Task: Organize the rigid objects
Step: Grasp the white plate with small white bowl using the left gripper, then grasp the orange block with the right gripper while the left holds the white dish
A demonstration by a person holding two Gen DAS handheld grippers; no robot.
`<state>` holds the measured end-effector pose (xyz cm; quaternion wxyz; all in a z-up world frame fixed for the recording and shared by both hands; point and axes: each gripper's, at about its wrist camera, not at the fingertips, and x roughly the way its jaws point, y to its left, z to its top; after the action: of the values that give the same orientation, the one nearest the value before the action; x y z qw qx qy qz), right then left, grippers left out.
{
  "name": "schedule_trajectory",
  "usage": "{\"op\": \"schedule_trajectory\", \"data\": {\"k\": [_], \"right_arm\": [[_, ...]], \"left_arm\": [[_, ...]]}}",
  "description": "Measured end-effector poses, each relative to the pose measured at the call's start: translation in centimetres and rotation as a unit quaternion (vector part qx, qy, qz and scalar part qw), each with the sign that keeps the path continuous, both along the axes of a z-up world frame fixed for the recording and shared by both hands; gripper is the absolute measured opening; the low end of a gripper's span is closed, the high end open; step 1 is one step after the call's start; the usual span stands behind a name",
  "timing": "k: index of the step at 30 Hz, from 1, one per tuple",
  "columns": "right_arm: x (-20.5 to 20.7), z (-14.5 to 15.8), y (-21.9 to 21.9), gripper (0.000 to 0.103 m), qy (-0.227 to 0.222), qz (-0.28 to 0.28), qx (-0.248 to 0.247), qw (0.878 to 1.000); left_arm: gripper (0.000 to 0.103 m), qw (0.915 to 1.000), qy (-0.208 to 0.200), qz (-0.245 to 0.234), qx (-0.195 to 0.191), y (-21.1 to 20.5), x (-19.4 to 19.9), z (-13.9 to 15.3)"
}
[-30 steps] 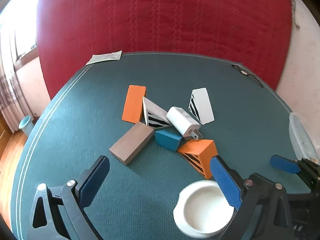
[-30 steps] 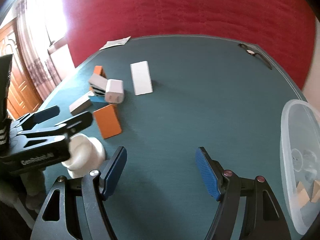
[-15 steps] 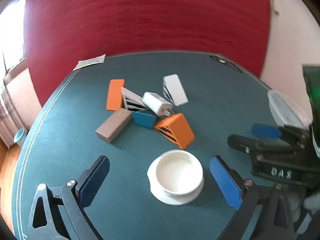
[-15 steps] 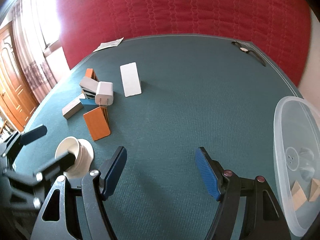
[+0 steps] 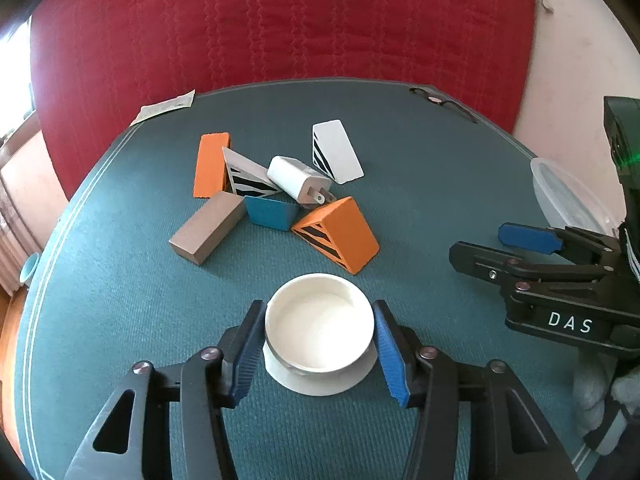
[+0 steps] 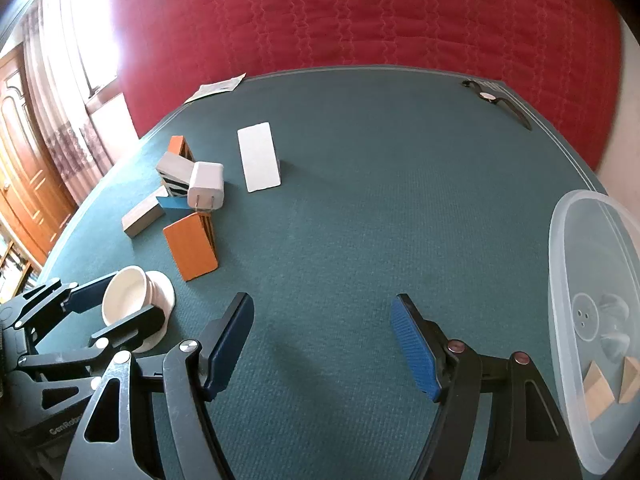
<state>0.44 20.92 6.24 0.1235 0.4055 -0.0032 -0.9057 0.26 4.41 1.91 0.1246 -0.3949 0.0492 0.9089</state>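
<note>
White ceramic-looking round dish (image 5: 319, 320) between my left gripper (image 5: 316, 344) pads, near the table's (image 5: 420, 184) front edge.

My left jaws have just been closing and now press the dish's wall on both sides, above its flared foot. I judge it stiff, smooth, fairly light and chippable, so the upright wall is the place to hold, not the thin foot. My right gripper (image 6: 322, 344) hangs spread and empty over bare green felt, beside the clear plastic tub (image 6: 592, 320) at the right edge.
</note>
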Motion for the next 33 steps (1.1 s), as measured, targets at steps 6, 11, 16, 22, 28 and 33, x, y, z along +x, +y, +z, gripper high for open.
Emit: {"op": "schedule_trajectory", "data": {"k": [6, 11, 16, 22, 28, 33], "right_arm": [[0.3, 0.0, -0.2, 0.072, 0.001, 0.008, -0.003, 1.000], [0.0, 0.3, -1.1, 0.072, -0.005, 0.024, -0.020, 1.000], [-0.8, 0.6, -3.4, 0.071, -0.008, 0.052, -0.018, 0.998], [-2.5, -0.1, -6.1, 0.063, -0.010, 0.077, 0.001, 0.997], [-3.2, 0.0, -7.4, 0.058, -0.010, 0.091, 0.006, 0.996], [-3.2, 0.1, -8.2, 0.058, -0.003, 0.095, 0.012, 0.995]], "left_arm": [[0.055, 1.0000, 0.004, 0.001, -0.002, -0.2, 0.1, 0.3], [0.055, 0.9998, 0.012, 0.014, -0.001, -1.4, 0.4, 0.9], [0.055, 0.9994, 0.022, 0.027, 0.005, -2.8, 0.8, 1.7], [0.055, 0.9990, 0.028, 0.035, 0.010, -3.8, 0.9, 2.1], [0.055, 0.9986, 0.033, 0.039, 0.017, -4.5, 0.9, 2.6], [0.055, 0.9982, 0.038, 0.041, 0.021, -4.7, 0.9, 2.9]]}}
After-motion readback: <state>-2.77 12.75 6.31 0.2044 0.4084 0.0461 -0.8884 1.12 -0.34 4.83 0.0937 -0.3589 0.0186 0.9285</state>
